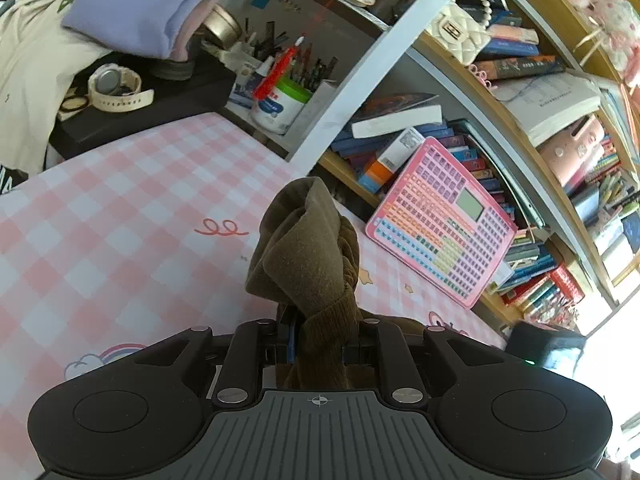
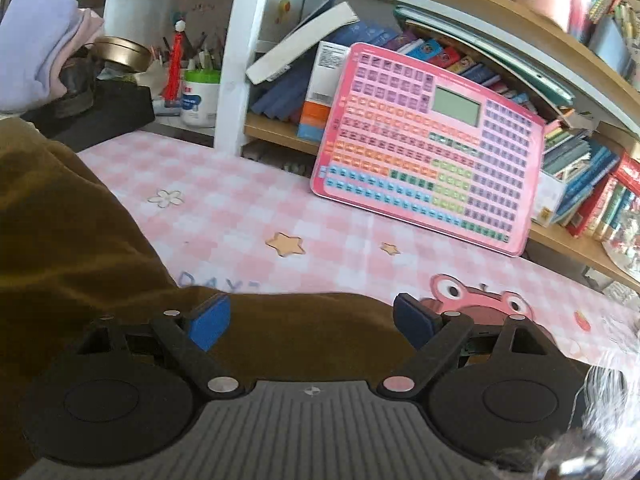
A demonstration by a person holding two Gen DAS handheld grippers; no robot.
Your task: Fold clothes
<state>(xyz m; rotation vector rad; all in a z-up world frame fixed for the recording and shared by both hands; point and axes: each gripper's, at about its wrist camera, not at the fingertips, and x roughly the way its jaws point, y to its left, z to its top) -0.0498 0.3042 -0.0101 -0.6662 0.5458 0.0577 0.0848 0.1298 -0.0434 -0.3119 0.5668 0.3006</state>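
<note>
Olive-brown garment (image 1: 308, 240) is pinched in the left hand-held gripper (image 1: 320, 334), bunching up above the pink checked counter (image 1: 120, 208). Spread wide, the right hand-held gripper (image 2: 312, 322) hovers over more of its fabric lying on the counter, near a pink keyboard toy (image 2: 432, 144).

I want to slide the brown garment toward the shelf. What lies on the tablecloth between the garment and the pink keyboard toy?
Nothing: in the right wrist view the checked tablecloth between the brown garment and the pink keyboard toy shows only printed stars and a flower.

"DAY" on checked tablecloth (image 2: 240, 216), other labels illegible
</note>
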